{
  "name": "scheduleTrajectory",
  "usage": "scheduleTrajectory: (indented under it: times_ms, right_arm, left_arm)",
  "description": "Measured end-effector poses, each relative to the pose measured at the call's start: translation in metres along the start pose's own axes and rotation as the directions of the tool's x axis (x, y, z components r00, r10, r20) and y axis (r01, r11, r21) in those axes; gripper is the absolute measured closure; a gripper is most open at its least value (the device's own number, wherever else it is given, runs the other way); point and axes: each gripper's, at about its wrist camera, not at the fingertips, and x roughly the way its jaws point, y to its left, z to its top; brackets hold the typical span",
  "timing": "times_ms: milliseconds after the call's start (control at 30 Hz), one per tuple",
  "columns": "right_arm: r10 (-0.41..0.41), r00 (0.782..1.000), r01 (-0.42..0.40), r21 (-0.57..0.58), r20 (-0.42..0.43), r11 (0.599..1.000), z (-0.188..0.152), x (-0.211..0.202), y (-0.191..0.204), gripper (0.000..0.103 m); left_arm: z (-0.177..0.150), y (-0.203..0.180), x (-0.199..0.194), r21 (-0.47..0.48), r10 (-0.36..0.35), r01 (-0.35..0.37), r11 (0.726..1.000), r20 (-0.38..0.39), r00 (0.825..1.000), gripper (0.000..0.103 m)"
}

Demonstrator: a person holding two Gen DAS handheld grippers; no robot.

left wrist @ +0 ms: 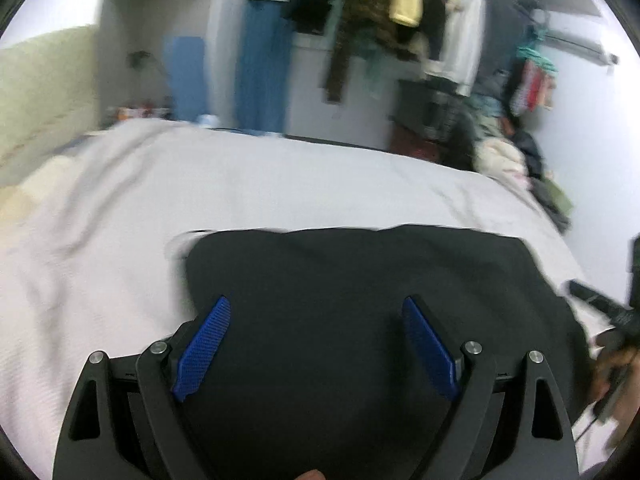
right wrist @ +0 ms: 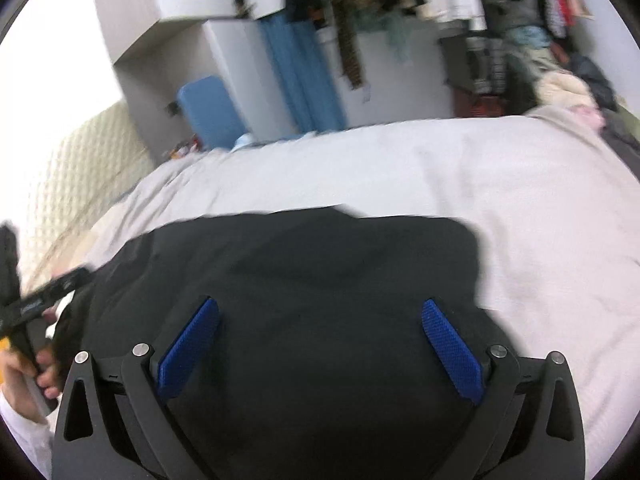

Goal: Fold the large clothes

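Both jaws spread wide, holding nothing, above the black garment (left wrist: 360, 288) on the bed (left wrist: 120, 208). Lower left gripper (left wrist: 316, 308) and right gripper (right wrist: 320, 312) onto matching near-edge corners. Pinch one layer only, lift evenly.

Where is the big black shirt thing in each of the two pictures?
Left wrist view: the black garment fills the lower middle, spread on the white bedsheet, under the open left gripper.
Right wrist view: the black garment fills the lower middle and left, under the open right gripper.
Shared landmark: the hanging blue trousers beyond the bed.
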Motion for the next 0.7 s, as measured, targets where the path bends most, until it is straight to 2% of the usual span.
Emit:
scheduleTrajectory:
  times_ms: [100, 200, 300, 400, 467, 500, 533, 567, 600, 633, 700]
  right_arm:
    - [-0.07, 0.997, 0.069, 0.102, 0.014, 0.992, -0.004, -0.018, -0.041, 0.001]
    - [-0.069, 0.998, 0.069, 0.21, -0.008, 0.975, -0.01, -0.022, -0.073, 0.001]
    - [-0.017, 0.998, 0.036, 0.305, -0.065, 0.952, -0.023, -0.012, -0.092, 0.002]
    - [0.071, 0.988, -0.027, 0.306, -0.134, 0.952, -0.031, 0.005, -0.085, 0.009]
    - [0.097, 0.979, -0.047, 0.264, -0.178, 0.963, -0.034, 0.015, -0.071, 0.022]
    - [0.096, 0.977, -0.05, 0.238, -0.19, 0.97, -0.035, 0.017, -0.063, 0.027]
    - [0.083, 0.979, -0.045, 0.2, -0.187, 0.979, -0.034, 0.015, -0.054, 0.043]
    - [0.07, 0.981, -0.04, 0.163, -0.179, 0.986, -0.032, 0.012, -0.047, 0.064]
    - [0.04, 0.985, -0.02, 0.116, -0.167, 0.993, -0.029, 0.007, -0.037, 0.073]
    - [0.007, 0.988, 0.004, 0.07, -0.152, 0.998, -0.027, 0.002, -0.028, 0.086]
    - [-0.045, 0.99, 0.046, 0.003, -0.13, 0.999, -0.029, -0.006, -0.017, 0.092]
  left_arm:
    - [-0.013, 0.043, -0.012, -0.093, 0.02, -0.022, 0.995, -0.022, 1.0, 0.014]
    - [-0.025, 0.082, -0.014, -0.207, 0.05, -0.066, 0.976, -0.081, 0.995, 0.014]
    - [-0.045, 0.112, -0.005, -0.325, -0.028, -0.026, 0.945, -0.159, 0.987, 0.016]
    - [-0.058, 0.119, 0.005, -0.372, -0.141, 0.068, 0.926, -0.172, 0.975, 0.017]
    - [-0.061, 0.116, 0.011, -0.388, -0.202, 0.121, 0.913, -0.175, 0.963, 0.031]
    - [-0.061, 0.115, 0.012, -0.398, -0.23, 0.146, 0.906, -0.171, 0.958, 0.041]
    - [-0.06, 0.112, 0.012, -0.399, -0.248, 0.167, 0.902, -0.16, 0.955, 0.05]
    - [-0.059, 0.109, 0.01, -0.382, -0.25, 0.178, 0.907, -0.15, 0.956, 0.055]
    - [-0.057, 0.106, 0.008, -0.363, -0.244, 0.178, 0.915, -0.144, 0.959, 0.064]
    - [-0.056, 0.102, 0.005, -0.341, -0.231, 0.173, 0.924, -0.139, 0.963, 0.074]
    - [-0.054, 0.095, -0.003, -0.294, -0.194, 0.147, 0.945, -0.137, 0.971, 0.085]
